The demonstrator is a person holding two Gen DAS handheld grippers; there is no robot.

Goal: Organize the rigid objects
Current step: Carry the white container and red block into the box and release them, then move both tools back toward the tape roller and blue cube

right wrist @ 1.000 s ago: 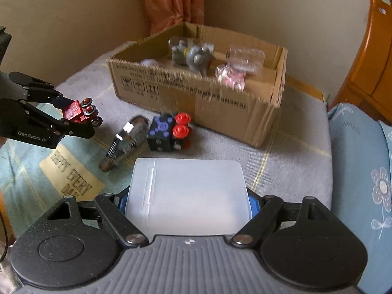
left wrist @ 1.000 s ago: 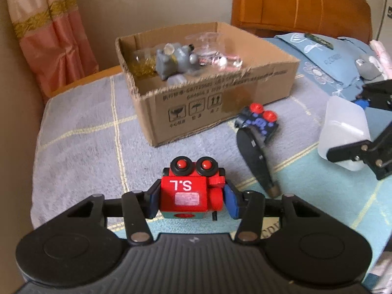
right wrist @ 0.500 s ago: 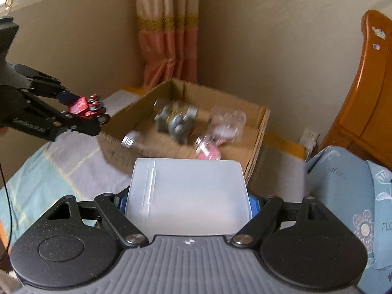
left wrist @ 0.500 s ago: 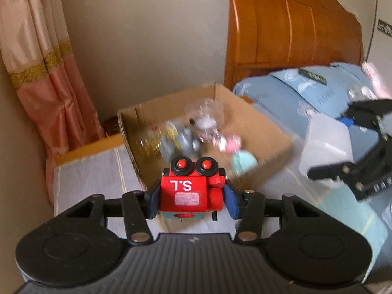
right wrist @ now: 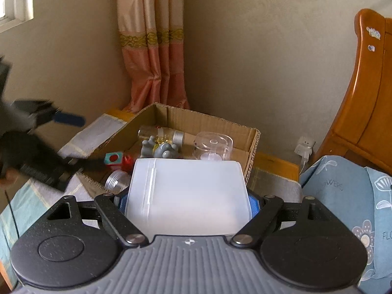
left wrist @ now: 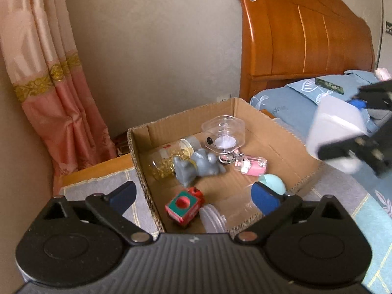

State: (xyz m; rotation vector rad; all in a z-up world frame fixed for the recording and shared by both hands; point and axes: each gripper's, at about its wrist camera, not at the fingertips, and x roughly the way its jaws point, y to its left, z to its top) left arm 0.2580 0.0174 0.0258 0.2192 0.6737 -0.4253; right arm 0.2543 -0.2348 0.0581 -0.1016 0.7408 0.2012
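My left gripper [left wrist: 193, 192] hovers over the near side of the cardboard box [left wrist: 245, 112], its jaws opening wide with nothing between the pads. The red toy block [left wrist: 185, 207] lies free on the box floor below, its green face up. My right gripper [right wrist: 187, 203] is shut on a white translucent plastic container [right wrist: 191, 186] and holds it above the box's near right corner. The left wrist view shows that container [left wrist: 335, 127] at the right edge. The blurred left gripper [right wrist: 80, 142] appears at the left of the right wrist view.
Inside the box lie a clear round case [left wrist: 223, 132], a grey figurine [left wrist: 198, 166], a jar of gold beads [left wrist: 166, 161], a pink item [left wrist: 252, 167], a teal ball [left wrist: 273, 183] and a clear jar [left wrist: 213, 218]. A wooden headboard [left wrist: 306, 36] and blue pillow [left wrist: 294, 103] stand right.
The left gripper rose from the table to above the box, then opened and released the red toy block into the box. The right gripper carried the white container up towards the box.
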